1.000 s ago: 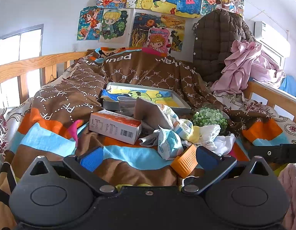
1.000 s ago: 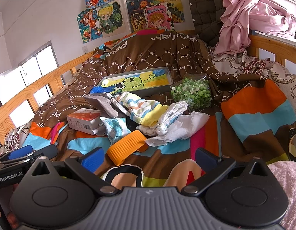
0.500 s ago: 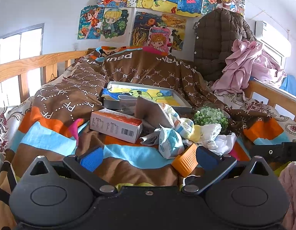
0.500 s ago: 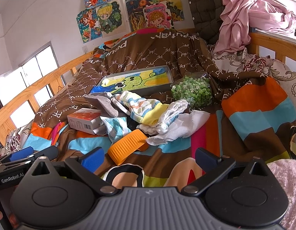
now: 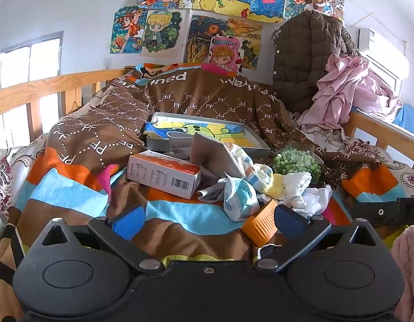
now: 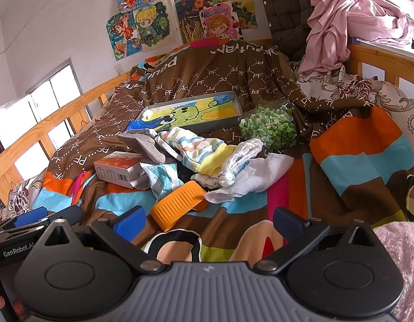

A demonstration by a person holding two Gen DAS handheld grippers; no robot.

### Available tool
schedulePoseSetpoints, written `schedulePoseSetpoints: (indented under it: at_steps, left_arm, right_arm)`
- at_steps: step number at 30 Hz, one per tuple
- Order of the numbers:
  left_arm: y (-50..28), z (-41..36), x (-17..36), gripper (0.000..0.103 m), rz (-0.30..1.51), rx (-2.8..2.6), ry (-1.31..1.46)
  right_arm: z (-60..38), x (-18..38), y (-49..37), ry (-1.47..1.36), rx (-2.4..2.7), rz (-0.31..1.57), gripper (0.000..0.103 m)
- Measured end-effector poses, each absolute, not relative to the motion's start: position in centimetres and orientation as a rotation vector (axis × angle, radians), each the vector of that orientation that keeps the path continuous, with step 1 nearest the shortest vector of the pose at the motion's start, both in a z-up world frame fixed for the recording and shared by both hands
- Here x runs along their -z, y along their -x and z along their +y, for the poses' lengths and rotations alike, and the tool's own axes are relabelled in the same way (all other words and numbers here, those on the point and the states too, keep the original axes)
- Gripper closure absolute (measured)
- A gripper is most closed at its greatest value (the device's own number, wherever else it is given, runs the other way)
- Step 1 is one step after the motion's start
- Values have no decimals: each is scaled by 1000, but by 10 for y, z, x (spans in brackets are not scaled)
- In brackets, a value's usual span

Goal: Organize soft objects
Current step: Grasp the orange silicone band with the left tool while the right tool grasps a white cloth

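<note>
item: left gripper [image 5: 207, 222], jaws spread, nothing held; edged slightly nearer the pile than a second ago. item: right gripper [image 6: 208, 222], jaws spread, empty, little moved. item: soft cloths [image 6: 207, 155], heaped untouched just ahead of both; orange band [image 6: 177, 204] nearest. sorting judged not yet begun.
</note>
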State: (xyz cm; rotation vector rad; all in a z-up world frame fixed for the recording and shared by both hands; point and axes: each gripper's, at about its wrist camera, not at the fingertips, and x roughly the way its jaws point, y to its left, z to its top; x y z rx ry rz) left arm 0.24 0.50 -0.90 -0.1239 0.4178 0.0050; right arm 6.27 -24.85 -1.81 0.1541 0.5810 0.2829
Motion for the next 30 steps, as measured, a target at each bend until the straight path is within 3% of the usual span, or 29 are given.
schedulePoseSetpoints:
  at_steps: [11, 22, 30]
  left_arm:
    - [2, 10, 11, 1, 409, -7, 92]
    - [-24, -1, 13, 1, 462, 94, 65]
    - [-63, -16, 27, 1, 505, 230, 11]
  right_arm:
    - [-255, 14, -72, -246, -326, 632, 0]
    - [-246, 1, -119, -67, -350, 567, 0]
    - [-253, 7, -183, -16, -432, 634, 0]
